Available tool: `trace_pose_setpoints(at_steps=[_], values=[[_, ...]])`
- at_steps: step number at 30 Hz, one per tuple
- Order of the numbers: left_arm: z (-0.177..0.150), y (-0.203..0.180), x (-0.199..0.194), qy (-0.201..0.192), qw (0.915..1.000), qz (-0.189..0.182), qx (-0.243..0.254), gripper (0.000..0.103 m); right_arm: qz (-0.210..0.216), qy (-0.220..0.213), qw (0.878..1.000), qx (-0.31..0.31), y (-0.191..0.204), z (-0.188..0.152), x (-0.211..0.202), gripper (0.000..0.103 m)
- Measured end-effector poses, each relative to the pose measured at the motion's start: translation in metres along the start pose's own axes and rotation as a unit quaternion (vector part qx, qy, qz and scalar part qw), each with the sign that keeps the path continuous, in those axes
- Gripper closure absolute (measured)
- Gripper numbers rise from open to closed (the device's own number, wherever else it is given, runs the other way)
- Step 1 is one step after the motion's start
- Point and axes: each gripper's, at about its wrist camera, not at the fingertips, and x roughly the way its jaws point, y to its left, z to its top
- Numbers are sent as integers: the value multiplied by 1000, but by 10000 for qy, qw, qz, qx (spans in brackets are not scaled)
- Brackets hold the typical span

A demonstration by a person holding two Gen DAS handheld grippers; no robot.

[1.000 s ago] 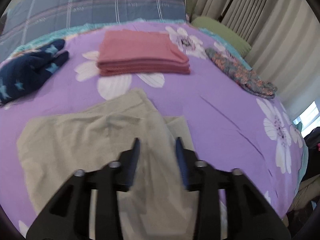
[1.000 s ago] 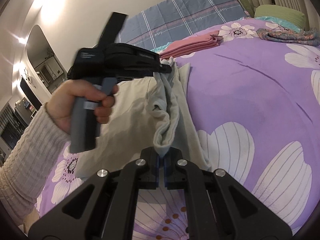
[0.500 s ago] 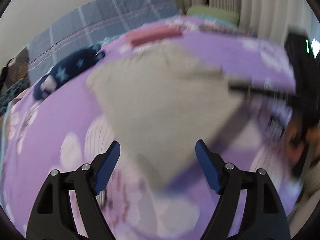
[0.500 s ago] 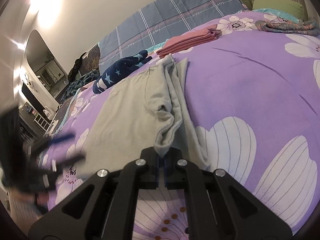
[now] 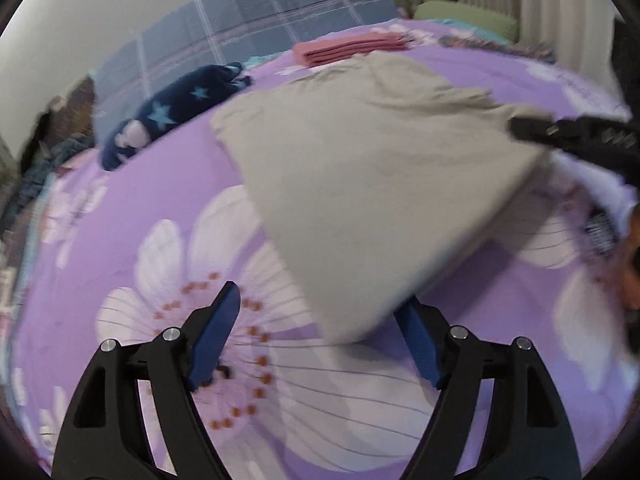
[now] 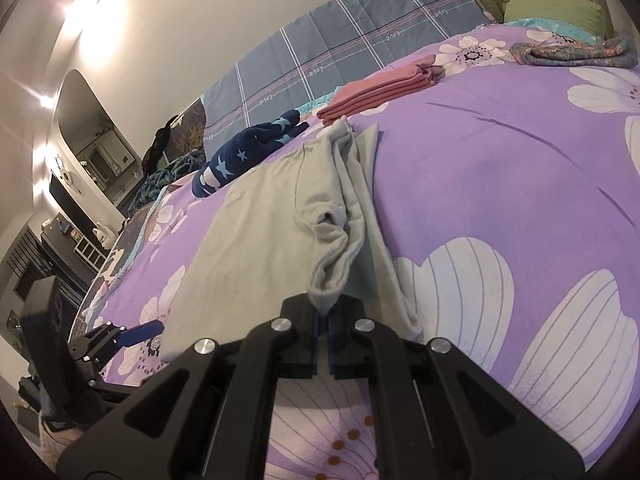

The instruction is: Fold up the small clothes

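A beige garment (image 5: 360, 168) (image 6: 260, 248) lies spread on the purple flowered bedsheet (image 5: 160, 200), with a long fold bunched along its right side. My right gripper (image 6: 323, 312) is shut on the near end of that fold, and it shows as a dark shape (image 5: 560, 132) at the cloth's right edge in the left wrist view. My left gripper (image 5: 318, 300) is open, its blue pads (image 5: 216, 332) straddling the garment's near corner without pressing it. In the right wrist view it (image 6: 132, 330) sits low at the left by that corner.
A folded pink stack (image 5: 348, 46) (image 6: 380, 88) lies beyond the garment. A navy star-print garment (image 5: 172, 116) (image 6: 248, 152) lies to its left. A patterned garment (image 6: 572, 54) and a green pillow (image 6: 556, 12) sit far right, and a blue plaid quilt (image 5: 260, 32) lines the back.
My left gripper let go of the fold at the garment's far end, opened wide, and swung back to the near left corner. The right gripper kept its grip and stayed still.
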Motion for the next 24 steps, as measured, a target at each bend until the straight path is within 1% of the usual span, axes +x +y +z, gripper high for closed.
trace_pose_setpoints(at_steps=[1,3,5,8,10,12,14,17,21,23,24], values=[[-1,2,-1,-5,9999,104,-40,25,8,-7,10000,15,0,0,0,100],[-2,14,-6,20,9992,199,-348,25,16,-17,10000,48,-2,0,0,100],[-4,26,-14,26,9974,168,-704,25,27,-18,10000,71,-2,0,0,100],[-5,30,-14,82,9954,152,-945,25,32,-4,10000,64,-2,-1,1,100],[-4,23,-12,92,9956,149,-925,25,32,-14,10000,72,-2,-1,1,100],[-2,13,-9,70,9963,22,-854,25,37,-10,10000,78,-2,-1,2,100],[3,7,-6,-5,9961,-3,-877,25,30,-13,10000,69,-2,-1,2,100],[11,4,-1,-90,9940,338,-1038,25,27,-17,10000,58,-2,-1,2,100],[13,11,4,-111,9879,874,-1279,25,98,-30,9999,106,-4,-2,3,100],[9,14,2,-126,9860,1094,-1254,25,123,-32,9999,113,-4,-2,3,100],[6,13,1,-107,9858,1211,-1156,25,124,-33,9999,112,-4,-2,2,100]])
